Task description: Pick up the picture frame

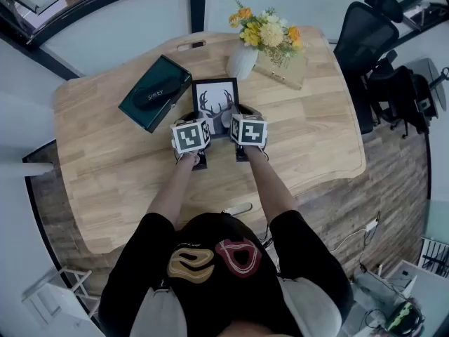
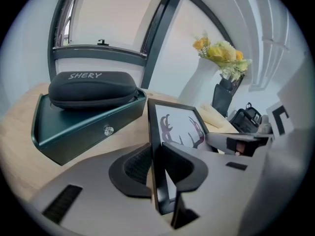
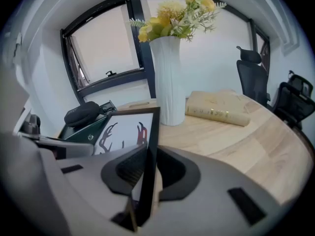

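Right, both grippers are on the picture frame [image 1: 215, 95] at mid-table. The left gripper [image 2: 156, 167] pinches its nine o'clock edge and the right gripper [image 3: 147, 170] its three o'clock edge, pads pressed on the dark border. From overhead, the marker cubes [image 1: 191, 135] cover the frame's lower part and the jaws. I can't tell whether its base touches the table [image 1: 316, 139]. A green box [image 1: 154, 93] sits at ten o'clock, a vase [image 1: 242, 60] at one.
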